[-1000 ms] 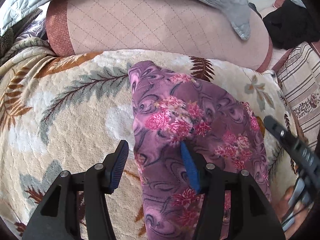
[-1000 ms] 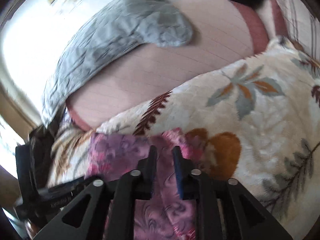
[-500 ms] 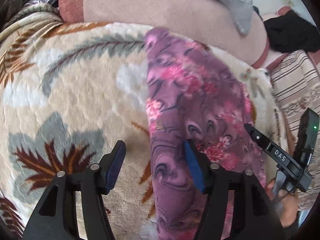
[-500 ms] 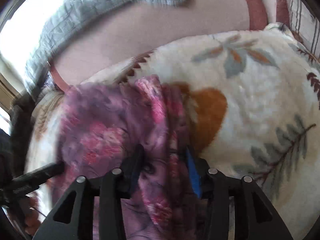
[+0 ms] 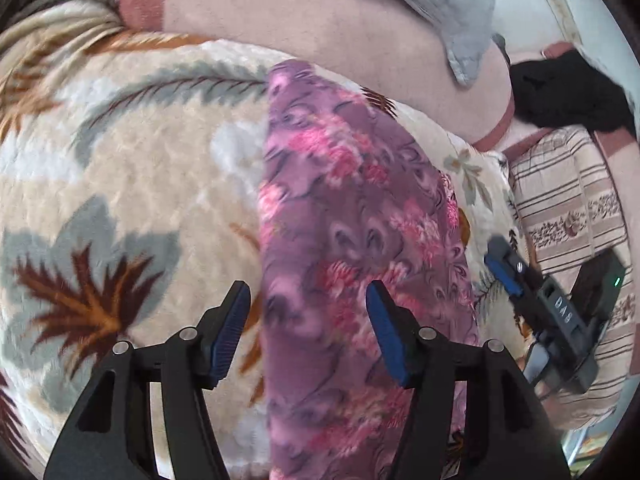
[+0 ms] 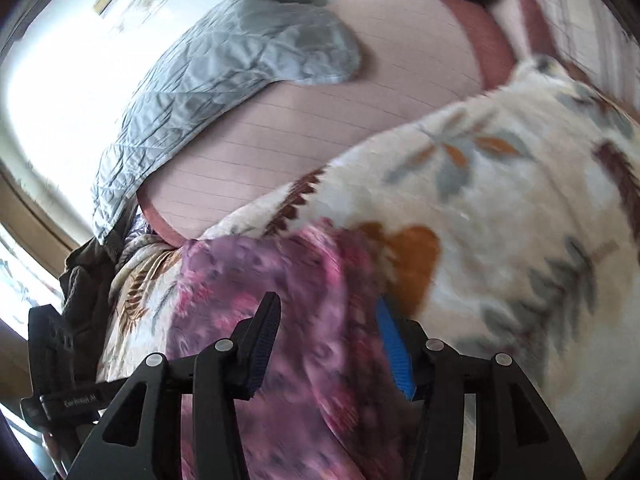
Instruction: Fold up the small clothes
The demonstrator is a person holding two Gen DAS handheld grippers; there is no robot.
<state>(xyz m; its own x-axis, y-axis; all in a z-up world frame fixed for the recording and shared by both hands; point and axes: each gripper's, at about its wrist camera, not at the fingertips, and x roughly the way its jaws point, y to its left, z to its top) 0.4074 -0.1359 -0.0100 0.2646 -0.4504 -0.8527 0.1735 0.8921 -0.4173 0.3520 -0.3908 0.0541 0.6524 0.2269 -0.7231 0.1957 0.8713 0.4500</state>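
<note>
Purple floral garment (image 5: 352,216) lies in a long folded strip on the leaf-patterned blanket (image 5: 132,184). Left tongs (image 5: 308,320) gape above its edge; right tongs (image 6: 326,328), jaws just opened, straddle it ungripped.

Right tool (image 6: 326,340) off purple garment (image 6: 304,304), wider.
</note>
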